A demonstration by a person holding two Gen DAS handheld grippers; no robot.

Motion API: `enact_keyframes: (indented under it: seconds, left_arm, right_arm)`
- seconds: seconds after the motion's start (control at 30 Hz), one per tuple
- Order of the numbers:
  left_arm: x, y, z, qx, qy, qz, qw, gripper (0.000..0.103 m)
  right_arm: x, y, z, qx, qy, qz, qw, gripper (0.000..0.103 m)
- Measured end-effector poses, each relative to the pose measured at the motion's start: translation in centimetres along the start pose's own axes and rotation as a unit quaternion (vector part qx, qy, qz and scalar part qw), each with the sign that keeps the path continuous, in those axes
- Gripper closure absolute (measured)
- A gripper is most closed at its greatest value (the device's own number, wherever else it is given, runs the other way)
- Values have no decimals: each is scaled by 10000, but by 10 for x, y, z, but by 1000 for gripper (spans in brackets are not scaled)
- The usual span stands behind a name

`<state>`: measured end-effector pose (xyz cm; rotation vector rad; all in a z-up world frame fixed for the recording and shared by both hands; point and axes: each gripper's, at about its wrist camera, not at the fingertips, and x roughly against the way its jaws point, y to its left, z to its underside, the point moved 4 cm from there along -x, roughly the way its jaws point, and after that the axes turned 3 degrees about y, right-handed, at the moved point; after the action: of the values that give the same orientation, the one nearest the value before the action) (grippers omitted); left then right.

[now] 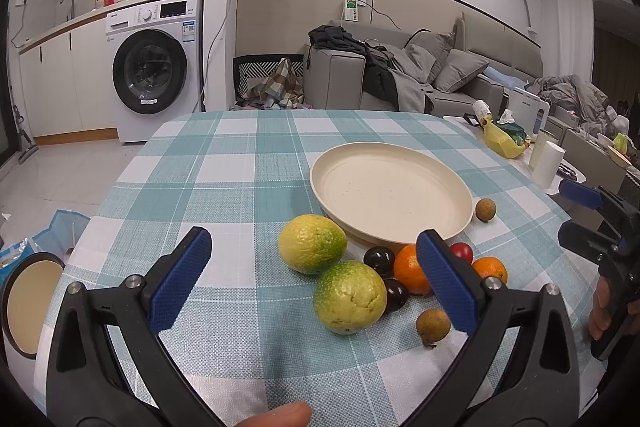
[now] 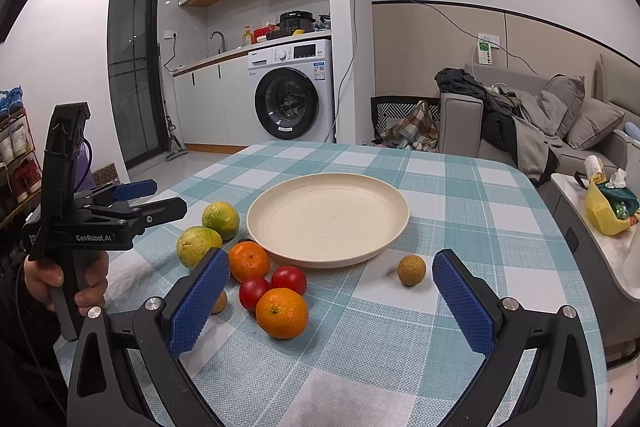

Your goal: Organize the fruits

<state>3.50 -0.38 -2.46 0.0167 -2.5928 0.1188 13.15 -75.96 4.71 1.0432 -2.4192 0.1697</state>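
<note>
Cream plate (image 2: pixel 394 223) on teal-and-white checked tablecloth (image 2: pixel 460 187); claw pads (image 2: pixel 198 301) blue.

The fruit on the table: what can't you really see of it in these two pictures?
- Near orange, left wrist view: partly behind the left gripper finger.
- Small brown fruit, right wrist view: mostly behind the right gripper finger.
- Dark fruits: kind unclear.

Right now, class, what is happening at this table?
A person holds a two-finger gripper in each hand over a checked tablecloth. Both the left gripper and the right gripper are open and hold nothing. The cream plate is empty; the green citrus, oranges, tomatoes and other fruit lie loose beside it.
</note>
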Motion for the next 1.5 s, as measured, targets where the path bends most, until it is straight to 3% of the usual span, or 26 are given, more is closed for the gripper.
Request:
enact_keyframes:
  seconds: [1.13, 1.5]
  left_arm:
    - [-6, -6, 10, -67, 141, 60, 9999, 1]
    - [-7, -7, 9, -86, 148, 64, 9998, 1]
  right_arm:
    - [-2, 1, 0, 33, 77, 110, 9999, 0]
    - [-24, -4, 5, -97, 720, 229, 9971, 0]
